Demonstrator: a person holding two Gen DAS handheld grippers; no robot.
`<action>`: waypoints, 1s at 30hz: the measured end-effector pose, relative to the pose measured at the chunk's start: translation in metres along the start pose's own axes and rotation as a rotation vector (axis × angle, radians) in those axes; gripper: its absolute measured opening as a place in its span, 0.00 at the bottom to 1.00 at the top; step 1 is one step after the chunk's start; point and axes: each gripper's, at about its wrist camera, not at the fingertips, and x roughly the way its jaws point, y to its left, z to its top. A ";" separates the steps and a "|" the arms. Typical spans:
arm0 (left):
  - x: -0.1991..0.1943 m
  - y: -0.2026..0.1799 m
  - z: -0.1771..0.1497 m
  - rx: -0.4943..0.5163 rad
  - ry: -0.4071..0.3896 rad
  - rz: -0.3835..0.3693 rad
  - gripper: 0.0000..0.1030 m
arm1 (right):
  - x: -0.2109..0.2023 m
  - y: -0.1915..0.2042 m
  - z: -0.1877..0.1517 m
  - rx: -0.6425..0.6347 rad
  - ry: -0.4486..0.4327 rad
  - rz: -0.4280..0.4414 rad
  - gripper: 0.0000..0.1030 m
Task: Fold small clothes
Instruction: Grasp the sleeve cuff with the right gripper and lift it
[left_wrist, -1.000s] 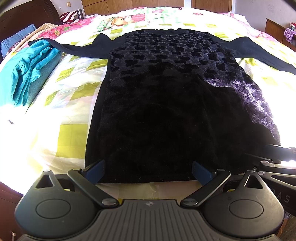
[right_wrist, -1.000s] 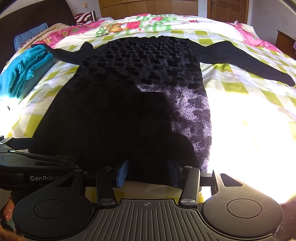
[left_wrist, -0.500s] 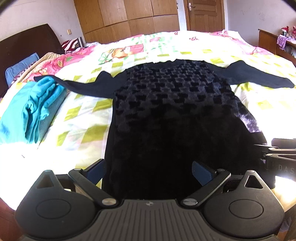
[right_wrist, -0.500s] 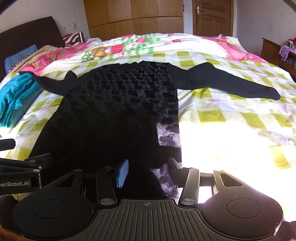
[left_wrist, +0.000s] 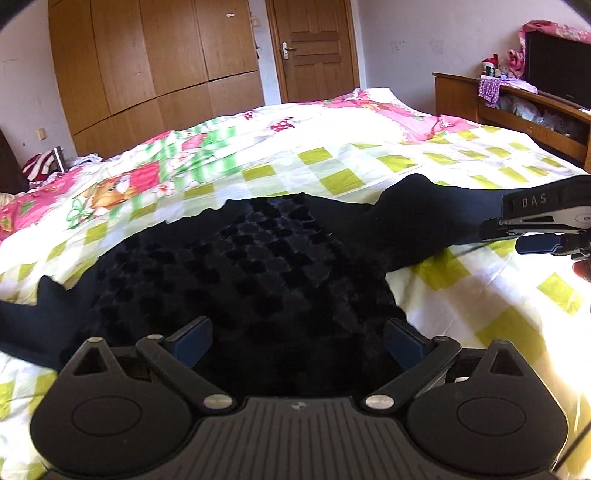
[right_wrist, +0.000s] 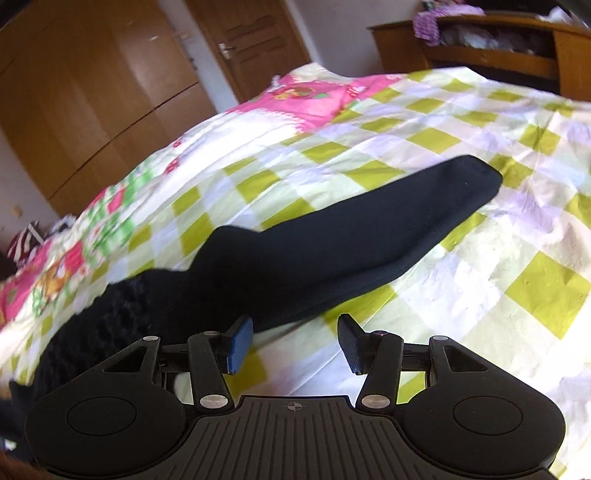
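Note:
A black long-sleeved top (left_wrist: 251, 273) with a raised check texture lies flat on the bed, both sleeves spread outward. My left gripper (left_wrist: 297, 341) hovers over the top's body, fingers wide apart and holding nothing. In the right wrist view my right gripper (right_wrist: 291, 345) is open just in front of the right sleeve (right_wrist: 332, 243), close to the armpit, with bedcover showing between its fingers. The right gripper (left_wrist: 546, 229) also shows at the right edge of the left wrist view, over that sleeve. The hem of the top is hidden below both grippers.
The bed (left_wrist: 369, 155) has a yellow-green checked and pink patterned cover. A wooden wardrobe (left_wrist: 147, 66) and door (left_wrist: 314, 48) stand behind it. A wooden cabinet (left_wrist: 517, 107) with cloth items runs along the right wall. Striped fabric (left_wrist: 37, 166) lies at the far left.
Both grippers have moved forward from the hem up along the top and tilted upward. The right gripper swung right toward the right sleeve. The teal clothes have left the view.

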 end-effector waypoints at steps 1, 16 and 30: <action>0.012 -0.003 0.006 -0.009 0.014 -0.024 1.00 | 0.010 -0.011 0.006 0.065 0.011 -0.009 0.49; 0.091 -0.040 0.031 0.009 0.193 -0.096 1.00 | 0.074 -0.100 0.054 0.617 -0.013 0.112 0.12; 0.098 -0.067 0.056 0.065 0.168 -0.134 1.00 | 0.089 -0.107 0.075 0.663 -0.024 0.107 0.11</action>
